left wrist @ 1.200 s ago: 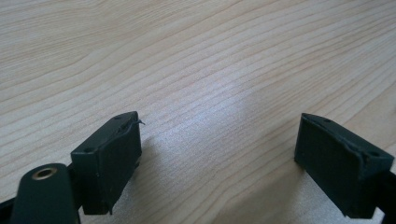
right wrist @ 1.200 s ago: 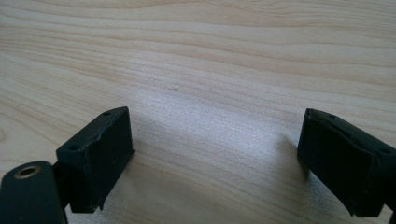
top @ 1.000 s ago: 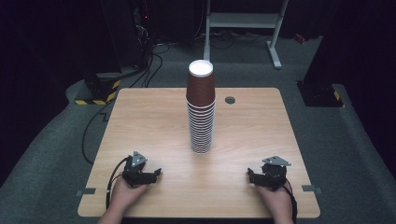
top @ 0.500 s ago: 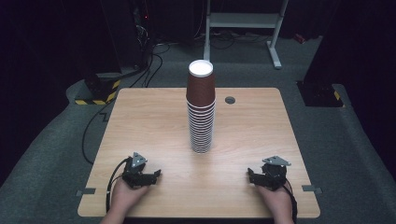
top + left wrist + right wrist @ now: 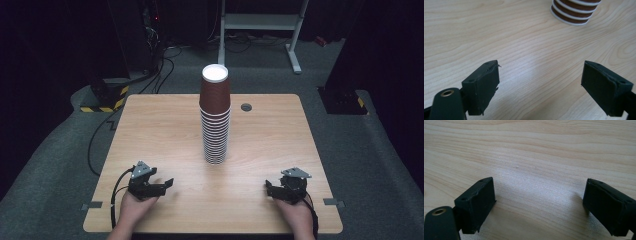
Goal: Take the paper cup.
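Observation:
A tall stack of brown paper cups (image 5: 215, 119) with white rims stands upright, mouths down, in the middle of the wooden table (image 5: 150, 130). Its lowest cups (image 5: 574, 12) appear at the top of the left gripper view. My left gripper (image 5: 162, 186) rests near the table's front left, jaws wide apart and nothing between them; the same gripper (image 5: 540, 82) looks over bare wood. Near the front right, my right gripper (image 5: 270, 190) is likewise open and holds nothing, with only wood between its jaws (image 5: 539, 202). Both sit well short of the stack.
A round grommet hole (image 5: 246, 107) lies in the table behind the stack on the right. Beyond the table are a white metal frame (image 5: 260, 22), black cables on grey carpet (image 5: 165, 60) and a yellow-black striped base (image 5: 102, 102).

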Motion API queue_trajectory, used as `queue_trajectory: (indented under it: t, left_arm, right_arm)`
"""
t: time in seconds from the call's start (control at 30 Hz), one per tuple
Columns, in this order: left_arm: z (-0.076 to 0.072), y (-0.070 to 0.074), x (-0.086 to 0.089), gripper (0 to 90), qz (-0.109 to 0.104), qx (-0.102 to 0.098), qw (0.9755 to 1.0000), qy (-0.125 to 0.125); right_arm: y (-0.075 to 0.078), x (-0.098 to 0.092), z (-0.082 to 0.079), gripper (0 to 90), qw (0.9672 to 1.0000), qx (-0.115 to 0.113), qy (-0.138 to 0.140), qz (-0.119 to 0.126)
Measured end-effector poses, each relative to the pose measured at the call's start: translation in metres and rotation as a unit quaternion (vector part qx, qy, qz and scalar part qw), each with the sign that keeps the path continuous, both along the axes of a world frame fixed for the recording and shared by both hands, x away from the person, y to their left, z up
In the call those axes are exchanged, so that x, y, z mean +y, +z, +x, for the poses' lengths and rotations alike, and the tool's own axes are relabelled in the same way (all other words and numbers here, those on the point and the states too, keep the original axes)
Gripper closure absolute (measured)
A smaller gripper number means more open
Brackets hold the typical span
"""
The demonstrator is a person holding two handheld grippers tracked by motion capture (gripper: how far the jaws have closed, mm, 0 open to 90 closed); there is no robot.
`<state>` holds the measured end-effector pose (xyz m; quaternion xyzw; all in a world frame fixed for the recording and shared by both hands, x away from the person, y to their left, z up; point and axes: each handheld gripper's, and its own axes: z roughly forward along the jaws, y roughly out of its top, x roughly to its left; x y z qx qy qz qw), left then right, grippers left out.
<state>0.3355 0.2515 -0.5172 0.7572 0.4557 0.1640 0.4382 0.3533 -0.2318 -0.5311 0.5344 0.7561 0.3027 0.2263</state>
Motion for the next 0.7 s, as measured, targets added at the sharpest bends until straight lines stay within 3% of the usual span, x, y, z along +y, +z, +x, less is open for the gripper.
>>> queue_trajectory:
  t: [0.07, 0.2, 0.7]
  left_arm:
    - [0.0, 0.001, 0.001, 15.2, -0.006, -0.003, 1.0, -0.001]
    - [-0.003, 0.01, 0.003, 15.1, -0.041, -0.02, 0.999, -0.004]
    - [-0.013, 0.045, -0.007, 12.1, -0.054, -0.075, 0.9956, -0.011]
  right_arm:
    - [0.0, 0.0, 0.0, 10.0, 1.0, 0.0, 0.0, 0.0]
    - [0.0, 0.0, 0.0, 10.1, 1.0, 0.001, -0.001, 0.001]
    - [0.0, -0.001, 0.001, 10.1, 1.0, 0.001, 0.001, 0.001]
